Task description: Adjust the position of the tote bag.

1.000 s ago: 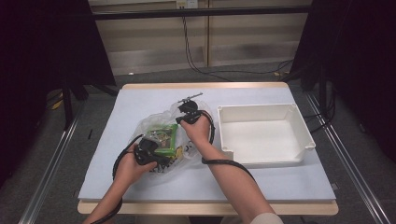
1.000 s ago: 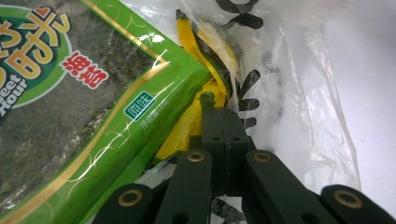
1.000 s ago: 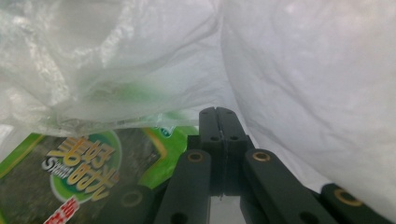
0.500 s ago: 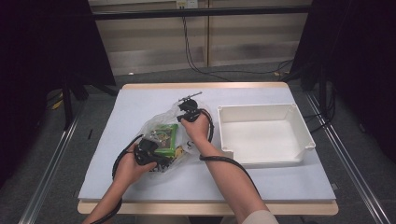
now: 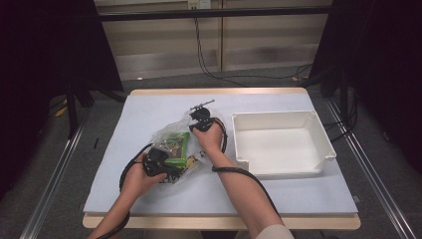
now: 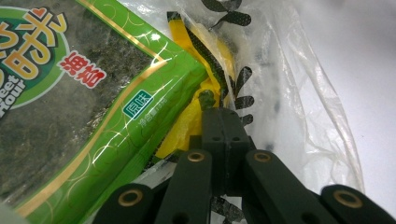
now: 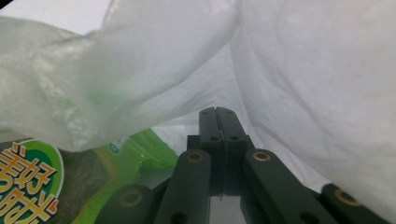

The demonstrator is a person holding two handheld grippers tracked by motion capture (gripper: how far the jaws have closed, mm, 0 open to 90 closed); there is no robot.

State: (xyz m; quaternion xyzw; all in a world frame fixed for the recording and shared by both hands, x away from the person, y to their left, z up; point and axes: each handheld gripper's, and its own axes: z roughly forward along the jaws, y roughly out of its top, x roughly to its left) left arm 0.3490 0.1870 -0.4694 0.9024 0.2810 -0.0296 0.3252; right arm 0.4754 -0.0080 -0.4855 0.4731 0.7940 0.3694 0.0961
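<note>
Pinching the clear plastic bag (image 5: 171,144) at two spots looks like a way to stretch it and hold its mouth, so the green seaweed packet (image 5: 177,148) inside can be freed. The left claw (image 5: 166,167) is fully closed on film at the bag's end nearer the front edge of the surface (image 5: 149,107); the left gripper view shows its jaws pressed together on plastic beside the packet (image 6: 93,93). The right claw (image 5: 196,125) is likewise closed on film at the far end (image 7: 299,93). Bag and packet lie mid-surface, left of the white tray (image 5: 326,144), long axis running front-to-back, tilted slightly rightward.
</note>
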